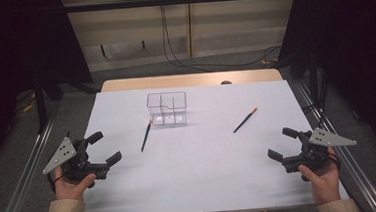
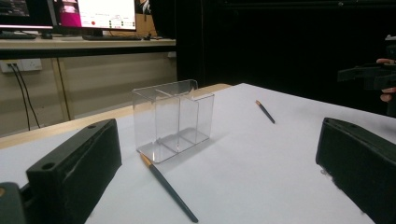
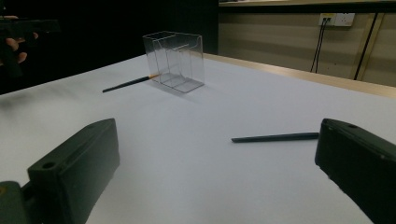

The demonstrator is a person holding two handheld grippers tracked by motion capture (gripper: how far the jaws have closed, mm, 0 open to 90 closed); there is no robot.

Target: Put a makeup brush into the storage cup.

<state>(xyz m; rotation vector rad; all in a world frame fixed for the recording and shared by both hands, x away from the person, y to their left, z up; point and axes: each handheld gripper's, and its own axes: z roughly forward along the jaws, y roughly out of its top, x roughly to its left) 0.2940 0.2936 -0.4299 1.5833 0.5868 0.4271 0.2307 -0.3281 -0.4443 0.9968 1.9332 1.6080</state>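
A clear plastic holder (image 1: 167, 108) with compartments stands upright on the white table (image 1: 200, 165), toward the far middle. One dark brush (image 1: 146, 135) lies just left of it, tip end by its base (image 2: 167, 186) (image 3: 130, 83). A second brush (image 1: 245, 120) lies to the right of the middle (image 2: 265, 111) (image 3: 275, 137). My left gripper (image 1: 103, 148) rests open near the table's left edge, nothing between its jaws. My right gripper (image 1: 282, 143) is open by the right edge, likewise empty. The holder (image 2: 173, 119) (image 3: 175, 60) is empty.
Metal rails (image 1: 25, 172) run along both sides of the table. A wooden strip (image 1: 189, 80) borders the far edge, with cables (image 1: 182, 56) on the floor beyond. Monitors (image 2: 93, 14) stand on a desk behind.
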